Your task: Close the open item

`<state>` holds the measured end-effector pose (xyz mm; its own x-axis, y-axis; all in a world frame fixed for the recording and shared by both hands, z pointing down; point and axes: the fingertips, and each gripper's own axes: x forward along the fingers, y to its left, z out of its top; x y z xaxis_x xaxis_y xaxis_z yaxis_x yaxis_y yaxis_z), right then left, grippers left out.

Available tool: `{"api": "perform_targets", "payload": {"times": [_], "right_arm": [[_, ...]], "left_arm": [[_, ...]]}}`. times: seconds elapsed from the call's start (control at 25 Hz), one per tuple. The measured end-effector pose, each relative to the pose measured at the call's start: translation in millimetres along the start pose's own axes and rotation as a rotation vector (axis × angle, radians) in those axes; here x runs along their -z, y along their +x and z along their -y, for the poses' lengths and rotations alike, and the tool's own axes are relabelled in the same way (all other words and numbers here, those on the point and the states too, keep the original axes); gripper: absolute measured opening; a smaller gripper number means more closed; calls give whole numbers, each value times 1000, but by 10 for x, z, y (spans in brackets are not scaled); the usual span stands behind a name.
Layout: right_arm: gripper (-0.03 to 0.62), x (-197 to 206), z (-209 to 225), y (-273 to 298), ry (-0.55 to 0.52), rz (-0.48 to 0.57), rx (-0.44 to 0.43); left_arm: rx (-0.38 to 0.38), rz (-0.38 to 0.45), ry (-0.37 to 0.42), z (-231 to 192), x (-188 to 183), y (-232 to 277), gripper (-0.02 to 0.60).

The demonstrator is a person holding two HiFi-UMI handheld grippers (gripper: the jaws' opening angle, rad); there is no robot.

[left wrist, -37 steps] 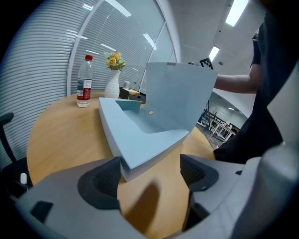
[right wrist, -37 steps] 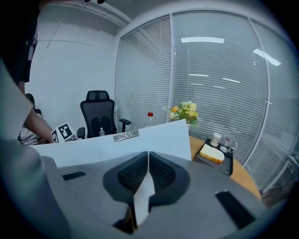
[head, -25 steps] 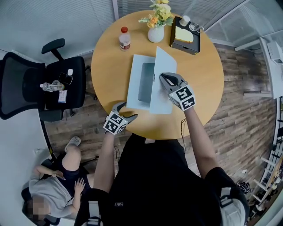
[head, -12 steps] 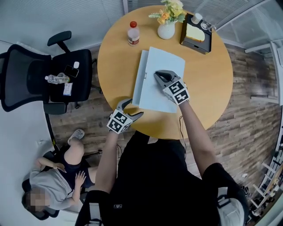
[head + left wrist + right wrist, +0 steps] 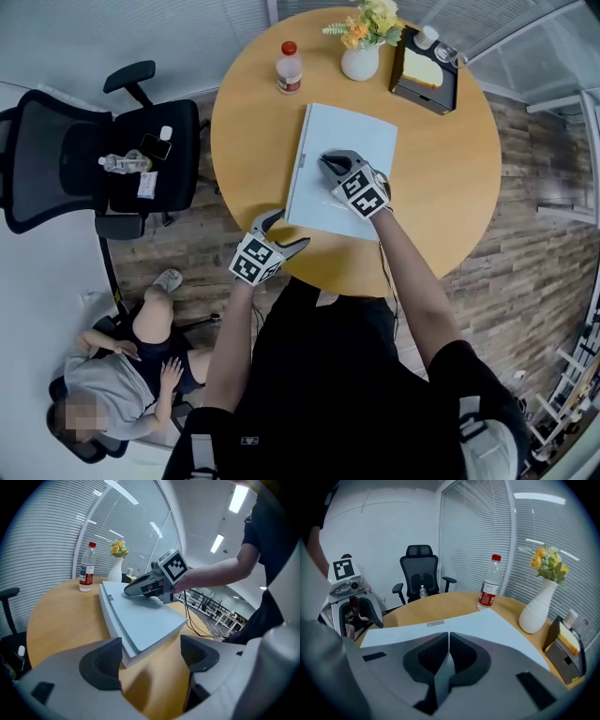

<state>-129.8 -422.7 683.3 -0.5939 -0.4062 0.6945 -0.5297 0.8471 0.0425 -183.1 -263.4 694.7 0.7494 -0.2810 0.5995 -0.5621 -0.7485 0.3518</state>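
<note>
The pale blue-grey laptop [image 5: 352,131] lies flat on the round wooden table [image 5: 441,187], its lid down on the base with only a thin seam showing along the near edge [image 5: 140,623]. My right gripper [image 5: 325,158] is shut, its closed tips resting on top of the lid [image 5: 501,625] near its middle. My left gripper [image 5: 284,228] hangs open at the table's front edge, just short of the laptop's near corner, with nothing between its fingers [image 5: 101,660]. In the left gripper view the right gripper [image 5: 130,590] presses on the lid.
A red-capped bottle [image 5: 289,67], a white vase of flowers [image 5: 360,58] and a black box [image 5: 427,73] stand at the table's far side. A black office chair [image 5: 84,159] holding small items stands to the left. A person [image 5: 112,384] sits on the floor at lower left.
The laptop lid has swung from half raised down onto the base, pushed leftward by the right gripper. The left gripper has stayed at the table's front edge.
</note>
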Motion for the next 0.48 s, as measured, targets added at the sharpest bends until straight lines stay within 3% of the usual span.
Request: {"api": "perform_targets", "payload": {"times": [0.48], "right_arm": [[8,109,-94,198,-64,-71,19]], "left_arm": [[0,-4,0,1,-5,6,385]]}}
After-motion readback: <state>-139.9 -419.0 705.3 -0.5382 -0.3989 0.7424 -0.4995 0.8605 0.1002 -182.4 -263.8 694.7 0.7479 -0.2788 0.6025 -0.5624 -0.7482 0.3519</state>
